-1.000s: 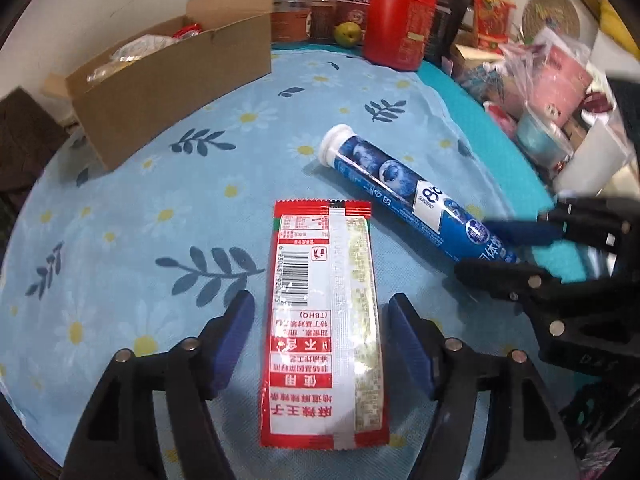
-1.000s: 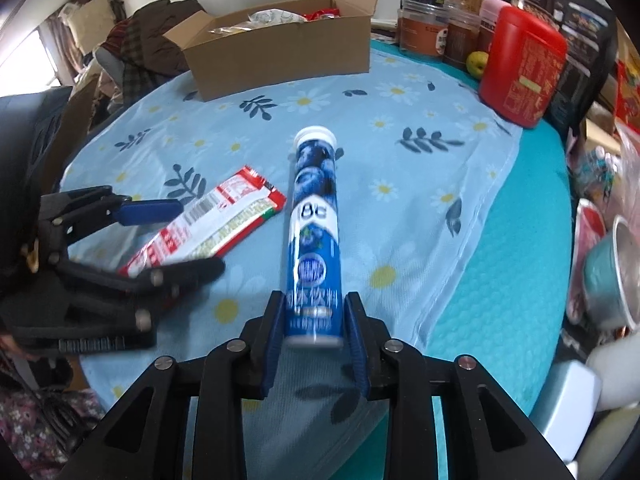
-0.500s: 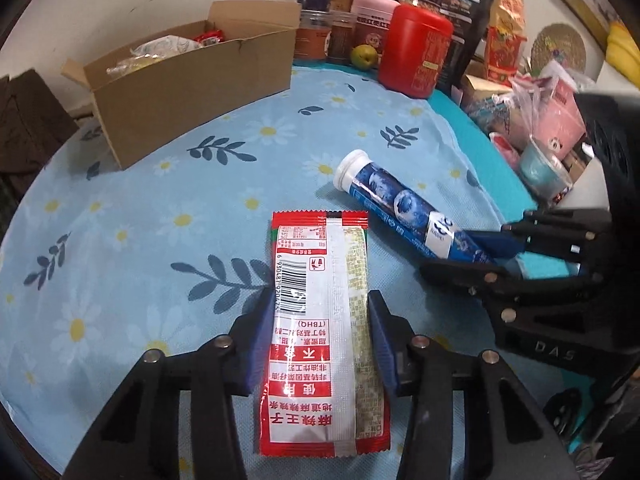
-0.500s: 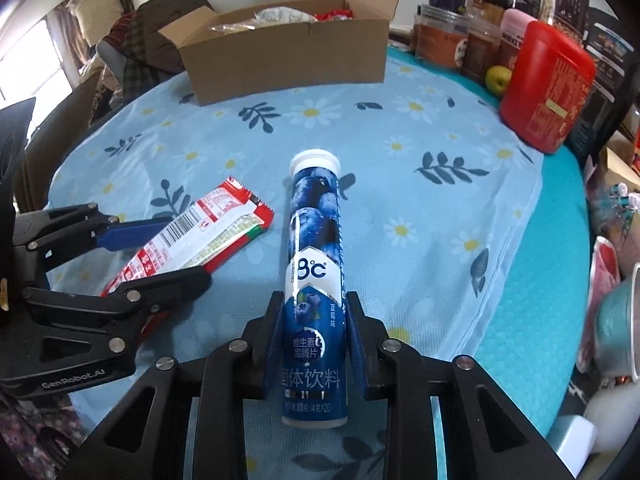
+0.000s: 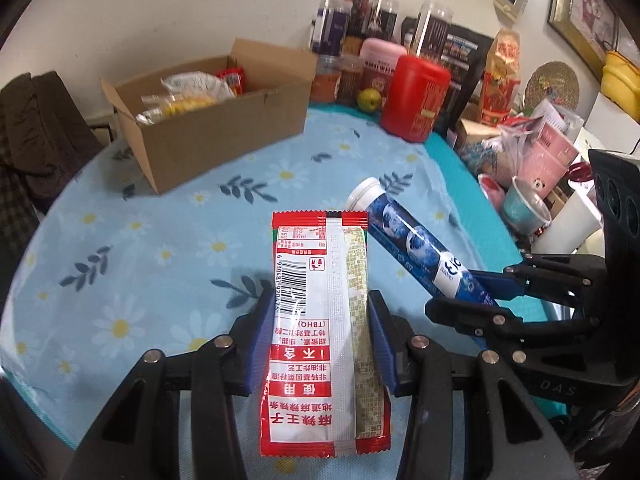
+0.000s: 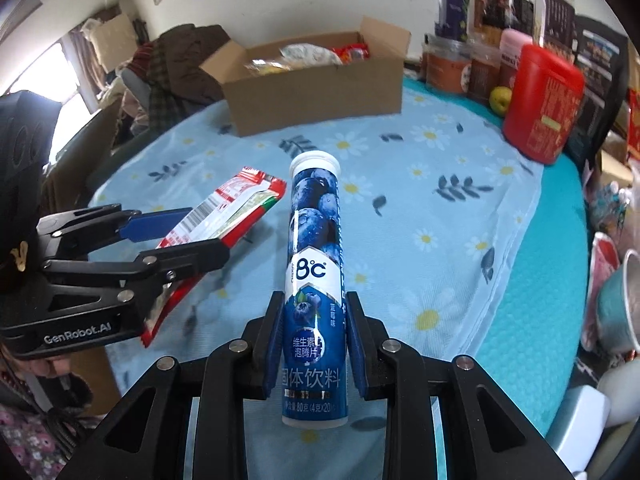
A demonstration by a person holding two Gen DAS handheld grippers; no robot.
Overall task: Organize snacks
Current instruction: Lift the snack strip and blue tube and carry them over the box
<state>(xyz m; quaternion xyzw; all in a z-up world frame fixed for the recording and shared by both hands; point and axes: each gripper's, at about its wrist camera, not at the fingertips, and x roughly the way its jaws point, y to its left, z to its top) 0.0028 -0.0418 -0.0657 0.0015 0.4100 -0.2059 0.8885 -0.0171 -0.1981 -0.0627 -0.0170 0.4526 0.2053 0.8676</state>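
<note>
- The left gripper (image 5: 320,332) has gone from jaws standing wide on either side of the flat red and white foil snack sachet (image 5: 322,320) to jaws pressed in on its two long edges; the sachet now hangs clear of the blue daisy-print cloth (image 5: 160,240) on the counter
- The right gripper (image 6: 312,344) has clamped its jaws tight on the lower half of the blue blueberry-print tablet tube with a white cap (image 6: 316,264), and that tube too has come up off the cloth, cap end pointing away
- Both snacks are therefore in hand and lifted, so the pick-up looks done; the open brown cardboard box (image 5: 216,120) at the far edge, already holding packets, is the likely destination
- Hidden: the box's packets are blurred, and the sachet's front face is turned away
</note>
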